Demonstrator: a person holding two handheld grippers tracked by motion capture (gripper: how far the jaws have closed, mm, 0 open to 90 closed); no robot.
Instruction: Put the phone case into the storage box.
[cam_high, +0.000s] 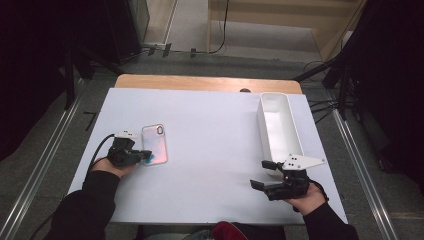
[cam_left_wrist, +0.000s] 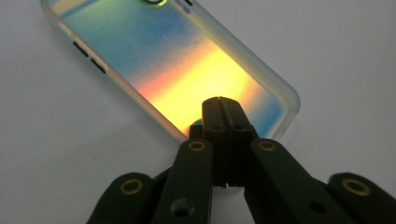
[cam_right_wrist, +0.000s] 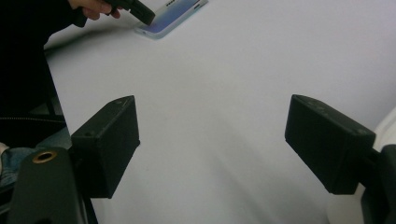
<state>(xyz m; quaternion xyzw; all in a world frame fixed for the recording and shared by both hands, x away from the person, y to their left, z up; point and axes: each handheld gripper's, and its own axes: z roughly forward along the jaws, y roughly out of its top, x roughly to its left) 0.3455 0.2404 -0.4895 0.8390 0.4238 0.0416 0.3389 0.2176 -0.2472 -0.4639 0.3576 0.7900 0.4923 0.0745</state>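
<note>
Both left gripper (cam_left_wrist: 223, 105) fingers pinch the phone case (cam_left_wrist: 187, 65) edge.

A: The clear plastic phone case (cam_left_wrist: 163, 70) with the glossy, iridescent back looks smooth, its rim frosted.

B: Beside the case, the left hand-held gripper (cam_left_wrist: 219, 112) is matt black plastic with brass-coloured rivets. The white surface (cam_high: 210, 150) is matt; the long white plastic bin (cam_high: 279, 125) shines faintly.

Left gripper (cam_high: 145, 155) sits low at the left, jaws pressed together, held in the left hand (cam_high: 112, 165), dark sleeve behind. Right gripper (cam_high: 264, 175) held level, pointing left, jaws spread wide apart, nothing between them.
</note>
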